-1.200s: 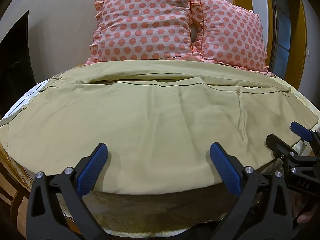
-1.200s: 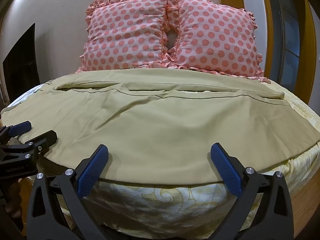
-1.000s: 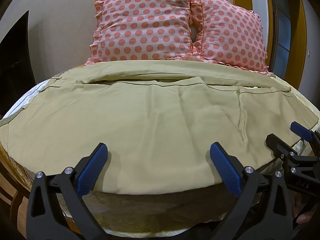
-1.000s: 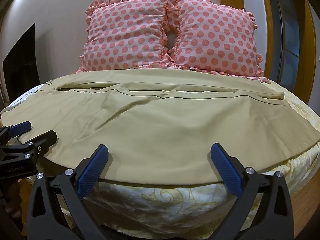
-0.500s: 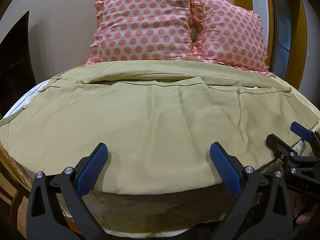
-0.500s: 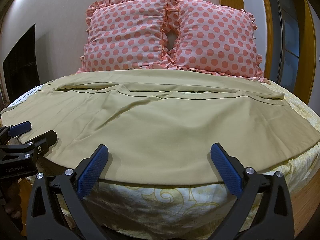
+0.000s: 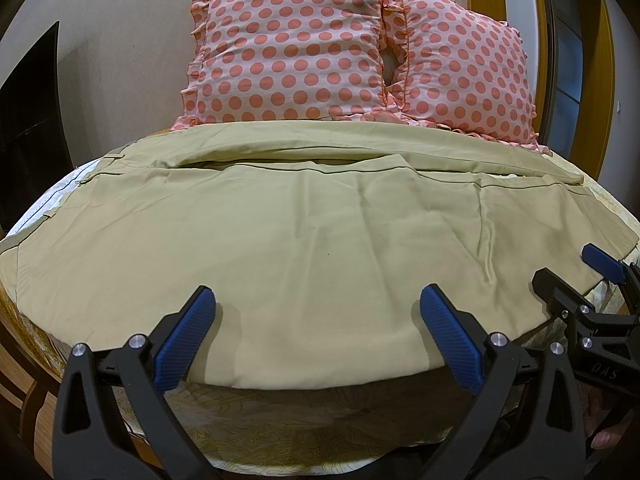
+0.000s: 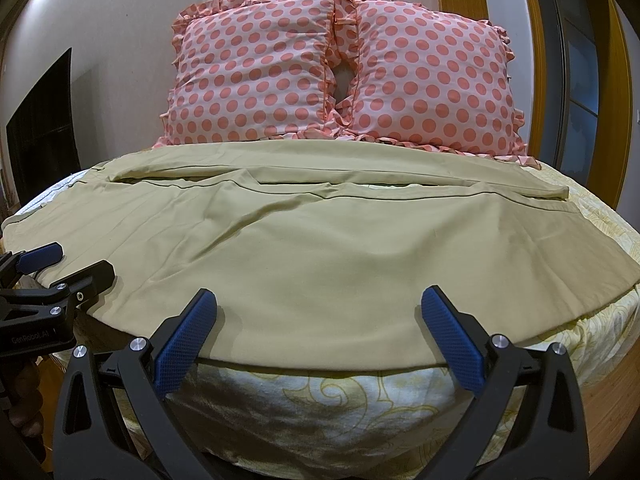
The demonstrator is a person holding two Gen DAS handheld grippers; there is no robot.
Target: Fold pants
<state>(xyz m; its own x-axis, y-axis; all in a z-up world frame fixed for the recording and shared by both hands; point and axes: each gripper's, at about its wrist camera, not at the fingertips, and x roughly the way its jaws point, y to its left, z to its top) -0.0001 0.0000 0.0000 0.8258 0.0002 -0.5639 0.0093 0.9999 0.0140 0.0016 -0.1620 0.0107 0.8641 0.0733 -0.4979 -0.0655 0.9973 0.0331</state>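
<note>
Khaki pants lie spread flat across the bed, legs running side to side; they also show in the right wrist view. My left gripper is open and empty, its blue pads just over the pants' near edge. My right gripper is open and empty at the near edge further right. Each gripper shows in the other's view: the right gripper at the right, the left gripper at the left, both open.
Two pink polka-dot pillows stand against the wall at the head of the bed. A yellow patterned sheet hangs over the bed's near edge. A dark panel is at the left, a wooden door frame at the right.
</note>
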